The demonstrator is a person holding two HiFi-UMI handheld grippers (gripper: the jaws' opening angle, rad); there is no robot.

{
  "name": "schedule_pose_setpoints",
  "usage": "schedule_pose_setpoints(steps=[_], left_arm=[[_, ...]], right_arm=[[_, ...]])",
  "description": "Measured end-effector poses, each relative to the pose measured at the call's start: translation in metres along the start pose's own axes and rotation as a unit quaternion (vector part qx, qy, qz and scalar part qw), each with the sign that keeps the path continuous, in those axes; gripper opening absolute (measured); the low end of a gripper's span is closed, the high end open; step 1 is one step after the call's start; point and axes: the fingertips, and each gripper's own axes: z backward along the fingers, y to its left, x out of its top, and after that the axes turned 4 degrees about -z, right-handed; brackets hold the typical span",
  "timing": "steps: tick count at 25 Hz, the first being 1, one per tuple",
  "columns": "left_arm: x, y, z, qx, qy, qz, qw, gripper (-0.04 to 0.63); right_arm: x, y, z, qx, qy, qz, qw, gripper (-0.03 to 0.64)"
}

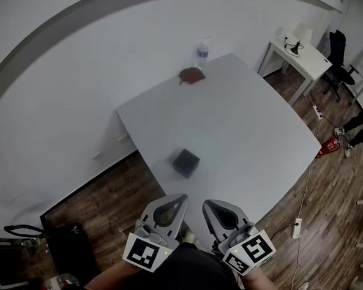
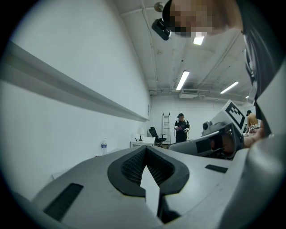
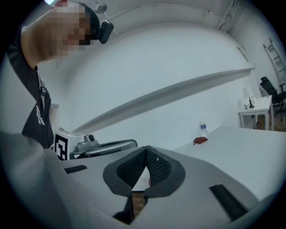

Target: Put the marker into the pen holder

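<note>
My left gripper (image 1: pixel 177 202) and right gripper (image 1: pixel 211 207) are both clenched on nothing. The pen holder (image 1: pixel 185 163) stands on the surface (image 1: pixel 249 133) at twelve o'clock, nearer my left. I see no marker.

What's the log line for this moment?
left gripper: shut, empty | right gripper: shut, empty | pen holder: on table, untouched | marker: not in view
</note>
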Motion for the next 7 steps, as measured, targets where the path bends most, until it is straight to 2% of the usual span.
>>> schedule_pose_setpoints(steps=[7], left_arm=[[0.0,-0.0009,0.0037,0.003,-0.003,0.002,1.0,0.004]], right_arm=[[-0.0023,0.002,0.001,0.001,0.001,0.001,1.0,0.015]])
